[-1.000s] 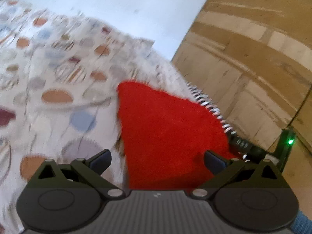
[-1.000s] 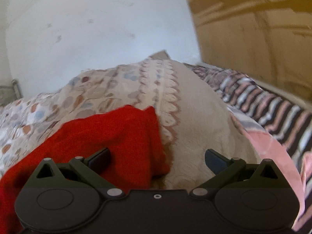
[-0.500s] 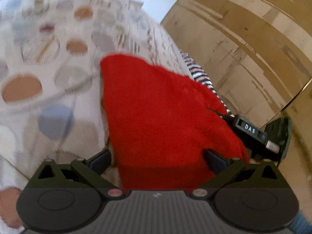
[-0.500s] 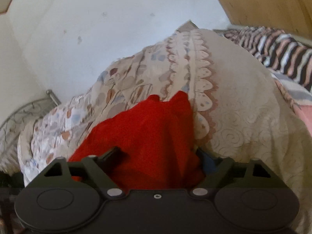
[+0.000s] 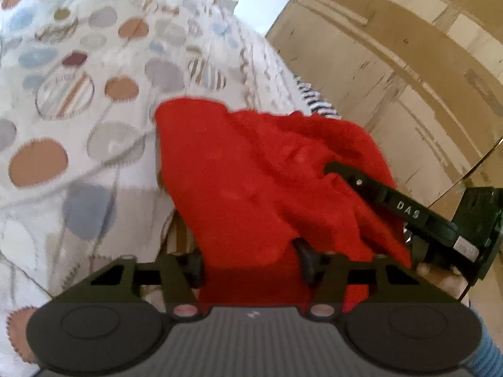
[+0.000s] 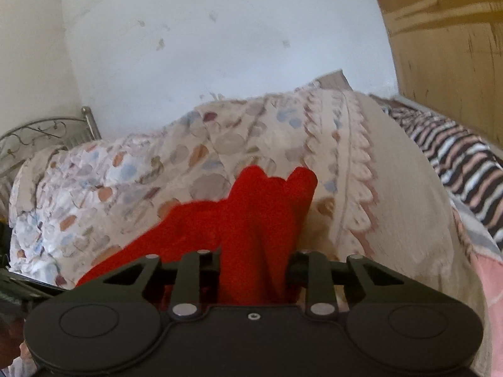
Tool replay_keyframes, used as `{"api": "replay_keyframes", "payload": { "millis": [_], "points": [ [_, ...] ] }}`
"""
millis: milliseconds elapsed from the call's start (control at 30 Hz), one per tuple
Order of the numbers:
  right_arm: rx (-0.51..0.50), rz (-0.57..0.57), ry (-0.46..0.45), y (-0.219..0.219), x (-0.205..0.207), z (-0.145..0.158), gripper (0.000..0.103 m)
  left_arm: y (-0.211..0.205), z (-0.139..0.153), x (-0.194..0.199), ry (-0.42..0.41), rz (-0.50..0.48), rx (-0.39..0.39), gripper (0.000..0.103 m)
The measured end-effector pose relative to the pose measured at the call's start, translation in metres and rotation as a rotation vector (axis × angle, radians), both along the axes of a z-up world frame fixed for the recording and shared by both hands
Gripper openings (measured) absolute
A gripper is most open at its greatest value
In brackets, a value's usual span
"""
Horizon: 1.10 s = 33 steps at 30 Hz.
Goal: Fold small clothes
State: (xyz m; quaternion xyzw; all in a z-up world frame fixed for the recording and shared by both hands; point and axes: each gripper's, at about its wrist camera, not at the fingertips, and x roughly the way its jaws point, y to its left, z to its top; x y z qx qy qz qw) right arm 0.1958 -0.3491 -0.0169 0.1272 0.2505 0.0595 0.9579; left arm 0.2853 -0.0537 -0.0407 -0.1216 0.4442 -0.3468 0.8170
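A small red garment point(image 5: 251, 188) lies bunched on a patterned bedspread point(image 5: 78, 110). My left gripper point(image 5: 250, 260) is shut on its near edge, the cloth pinched between both fingers. My right gripper point(image 6: 254, 267) is shut on another part of the same red garment point(image 6: 261, 220), which rises in a lifted fold ahead of the fingers. The right gripper's finger point(image 5: 393, 201) shows in the left wrist view, pushed into the cloth from the right.
The bedspread point(image 6: 141, 172) has coloured circles and a scalloped border. A striped blanket point(image 6: 456, 163) lies at the right. A wooden wardrobe point(image 5: 393, 62) stands beside the bed, a white wall point(image 6: 220, 47) behind it, and a metal bed frame point(image 6: 47, 128) at the far left.
Both grippers went from open to shut on the red garment. The cloth, flat a second ago, is now bunched and lifted between them.
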Motion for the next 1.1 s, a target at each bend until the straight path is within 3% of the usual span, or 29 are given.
{"api": "replay_keyframes", "payload": {
  "millis": [267, 500, 633, 767, 867, 967, 1100],
  "points": [
    [0.077, 0.047, -0.076, 0.041, 0.018, 0.029, 0.027, 0.039, 0.06, -0.001, -0.145, 0.081, 0.028, 0.046],
    [0.185, 0.148, -0.14, 0.114, 0.074, 0.039, 0.027, 0.11, 0.097, 0.005, -0.245, 0.216, 0.134, 0.047],
    [0.196, 0.204, -0.101, 0.156, 0.106, 0.021, 0.027, 0.143, 0.084, 0.009, -0.254, 0.279, 0.199, 0.048],
    [0.108, 0.186, 0.012, 0.174, 0.121, -0.012, 0.028, 0.16, 0.038, 0.013, -0.176, 0.288, 0.228, 0.051],
    [0.021, 0.175, 0.051, 0.176, 0.116, -0.031, 0.038, 0.172, 0.007, 0.003, -0.194, 0.342, 0.214, 0.064],
    [-0.082, 0.174, 0.038, 0.18, 0.106, -0.037, 0.051, 0.179, 0.003, -0.005, -0.221, 0.366, 0.193, 0.077],
    [-0.145, 0.142, 0.035, 0.172, 0.096, -0.038, 0.065, 0.172, 0.004, -0.016, -0.276, 0.346, 0.262, 0.093]
  ]
}}
